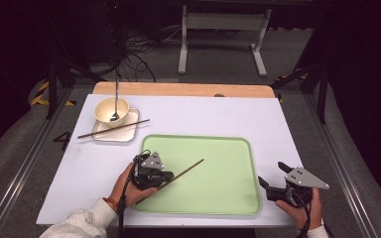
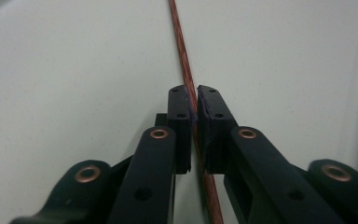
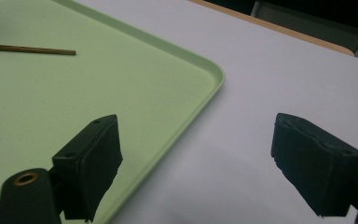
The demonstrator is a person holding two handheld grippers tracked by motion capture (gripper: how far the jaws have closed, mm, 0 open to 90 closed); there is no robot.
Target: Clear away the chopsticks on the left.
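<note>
Left gripper (image 2: 193, 105) hides chopstick's (image 2: 182, 56) middle

The table (image 1: 188, 119) had a white top with a wooden far edge. A green tray (image 1: 228, 173) and a small square plate (image 1: 121, 135) lay on it.

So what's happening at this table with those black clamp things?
A person holds a hand-held gripper in each hand. The left hand-held gripper is shut on a brown chopstick, which lies slanted over the green tray. The right hand-held gripper is open with nothing between its jaws, beside the tray's right edge. A second chopstick rests across a small white dish holding a bowl with a spoon.
</note>
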